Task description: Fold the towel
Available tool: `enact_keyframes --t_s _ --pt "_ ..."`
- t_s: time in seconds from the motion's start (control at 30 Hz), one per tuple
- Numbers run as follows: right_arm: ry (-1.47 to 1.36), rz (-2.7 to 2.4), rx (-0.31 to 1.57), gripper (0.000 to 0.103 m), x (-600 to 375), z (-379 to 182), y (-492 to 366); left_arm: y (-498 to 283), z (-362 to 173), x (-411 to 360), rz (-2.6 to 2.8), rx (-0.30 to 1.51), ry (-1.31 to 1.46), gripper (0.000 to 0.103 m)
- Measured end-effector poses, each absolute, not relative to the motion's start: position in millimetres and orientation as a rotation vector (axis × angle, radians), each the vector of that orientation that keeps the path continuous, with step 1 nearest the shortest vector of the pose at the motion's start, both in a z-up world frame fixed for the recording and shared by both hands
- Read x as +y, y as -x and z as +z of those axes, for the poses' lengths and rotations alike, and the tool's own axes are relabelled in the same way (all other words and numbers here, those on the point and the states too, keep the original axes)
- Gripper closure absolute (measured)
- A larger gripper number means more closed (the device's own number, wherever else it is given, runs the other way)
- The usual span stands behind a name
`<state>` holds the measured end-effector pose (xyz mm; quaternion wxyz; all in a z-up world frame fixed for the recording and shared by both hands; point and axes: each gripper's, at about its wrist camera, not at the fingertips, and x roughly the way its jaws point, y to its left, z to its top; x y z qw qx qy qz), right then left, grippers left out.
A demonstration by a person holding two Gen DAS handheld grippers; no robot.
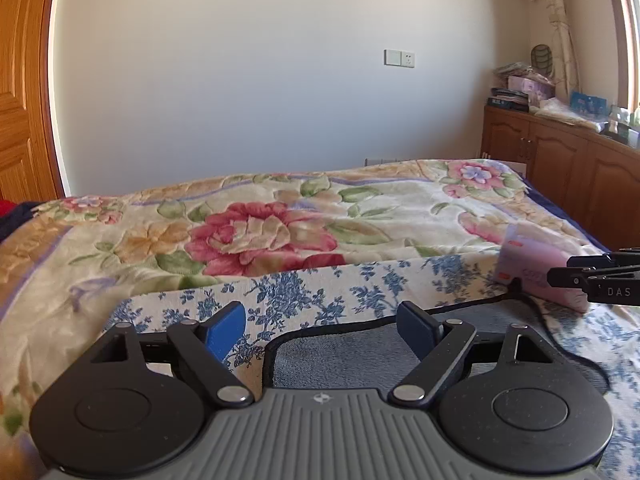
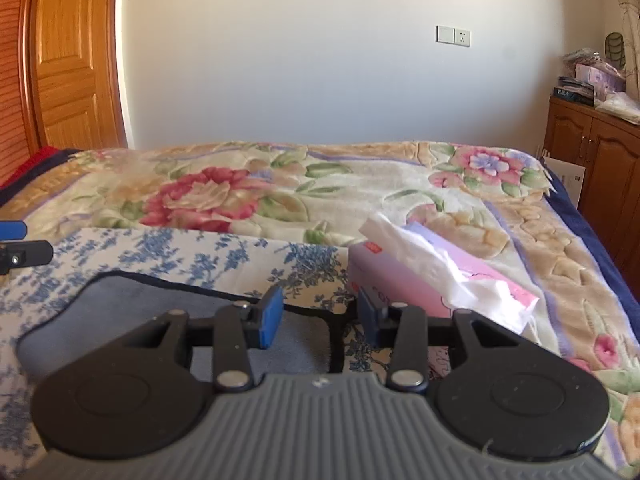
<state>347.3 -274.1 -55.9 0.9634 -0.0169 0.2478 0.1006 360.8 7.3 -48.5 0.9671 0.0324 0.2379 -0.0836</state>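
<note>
A grey towel (image 1: 360, 356) with a dark bound edge lies flat on a blue-and-white floral cloth (image 1: 320, 288) on the bed. My left gripper (image 1: 320, 328) is open over the towel's far left corner, holding nothing. The right gripper's arm shows at the right edge of the left wrist view. In the right wrist view the grey towel (image 2: 120, 304) lies at the lower left. My right gripper (image 2: 320, 316) is open above the towel's far right corner, with nothing between its pads. The left gripper's tip shows at the left edge of the right wrist view.
A pink tissue box (image 2: 420, 280) with white tissue sticking out lies just right of the towel; it also shows in the left wrist view (image 1: 536, 268). A floral blanket (image 1: 260, 232) covers the bed. A wooden cabinet (image 1: 560, 160) stands at the right, a wooden door (image 2: 68, 60) at the left.
</note>
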Motion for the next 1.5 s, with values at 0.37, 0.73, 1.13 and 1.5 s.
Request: enact_keyframes --t_s 0.37,0.73,1.13,1.5 --pt "0.044 0.242 0.505 0.060 -261 -41 -292 -319 -4 1 -0.177 0.453 -0.095 0.007" --pt "0.039 0.260 0.521 0.060 -256 -38 -256 -276 9 -11 -0.181 0.453 -0.141 0.004" --pt "0.025 0.225 0.519 0.036 -263 -35 -228 -237 14 -23 -0.189 0.461 -0.154 0.000" --pt "-0.028 0.197 0.490 0.000 -276 -27 -204 -204 19 -20 -0.178 0.467 -0.148 0.000"
